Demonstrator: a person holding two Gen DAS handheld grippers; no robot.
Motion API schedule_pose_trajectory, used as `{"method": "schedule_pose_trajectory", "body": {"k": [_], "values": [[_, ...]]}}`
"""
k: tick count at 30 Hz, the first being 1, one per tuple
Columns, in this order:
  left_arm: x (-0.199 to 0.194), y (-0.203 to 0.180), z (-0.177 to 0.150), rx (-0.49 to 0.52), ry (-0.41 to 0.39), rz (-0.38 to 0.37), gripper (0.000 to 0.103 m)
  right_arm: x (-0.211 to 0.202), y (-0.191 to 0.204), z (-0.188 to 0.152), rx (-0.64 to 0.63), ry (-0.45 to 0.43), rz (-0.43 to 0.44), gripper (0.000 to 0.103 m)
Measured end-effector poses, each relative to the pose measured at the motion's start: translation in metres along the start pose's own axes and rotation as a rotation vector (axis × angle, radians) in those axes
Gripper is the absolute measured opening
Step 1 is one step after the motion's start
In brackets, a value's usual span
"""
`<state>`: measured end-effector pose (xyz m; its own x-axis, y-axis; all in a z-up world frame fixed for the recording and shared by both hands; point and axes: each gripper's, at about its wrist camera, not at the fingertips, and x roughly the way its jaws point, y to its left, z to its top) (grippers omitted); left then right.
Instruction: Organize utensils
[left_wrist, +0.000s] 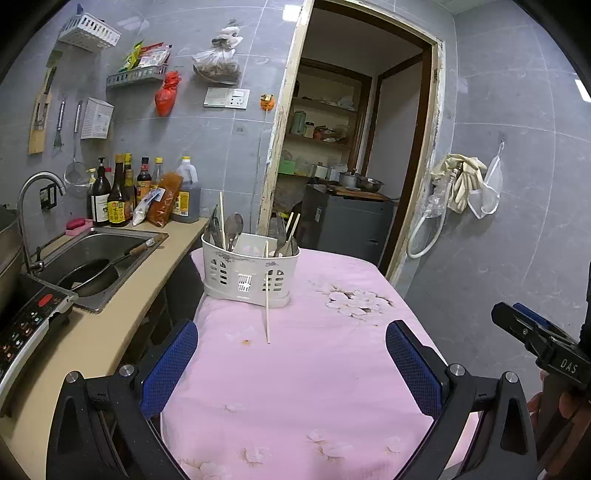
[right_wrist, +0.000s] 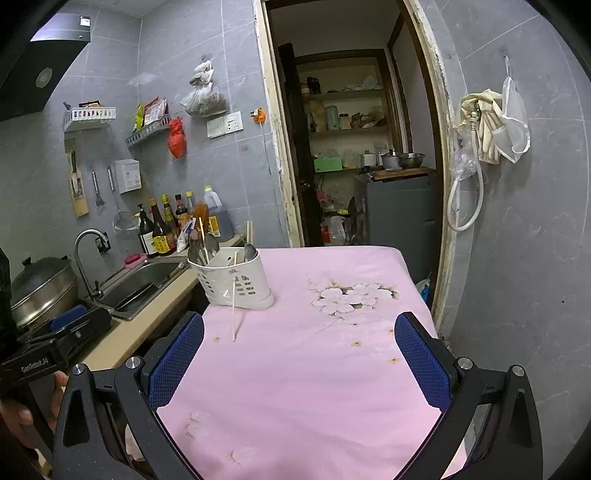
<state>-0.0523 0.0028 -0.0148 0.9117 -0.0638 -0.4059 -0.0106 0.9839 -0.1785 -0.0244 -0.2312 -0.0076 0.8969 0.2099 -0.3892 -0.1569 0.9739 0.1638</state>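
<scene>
Both grippers hover over the pink tabletop (left_wrist: 314, 369) with fingers spread wide, empty and touching nothing. Ahead of the left gripper (left_wrist: 291, 365), the white caddy (left_wrist: 251, 275) stands well beyond its fingertips, holding spoons (left_wrist: 233, 227) and chopsticks. One chopstick (left_wrist: 267, 295) leans against the caddy's front, its lower end resting on the cloth between caddy and fingers. From the right gripper (right_wrist: 299, 360), the caddy (right_wrist: 236, 282) sits ahead and toward the left finger (right_wrist: 177, 362), the leaning chopstick (right_wrist: 233, 310) just beyond that fingertip.
</scene>
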Motion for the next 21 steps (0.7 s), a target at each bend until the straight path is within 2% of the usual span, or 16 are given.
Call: {"method": "schedule_pose_trajectory", "body": {"k": [21], "values": [[0.0019,0.0023,0.0006,0.0,0.002,0.005,0.103,0.0014,0.0014,-0.001,0.004,0.005,-0.004,0.102]]}}
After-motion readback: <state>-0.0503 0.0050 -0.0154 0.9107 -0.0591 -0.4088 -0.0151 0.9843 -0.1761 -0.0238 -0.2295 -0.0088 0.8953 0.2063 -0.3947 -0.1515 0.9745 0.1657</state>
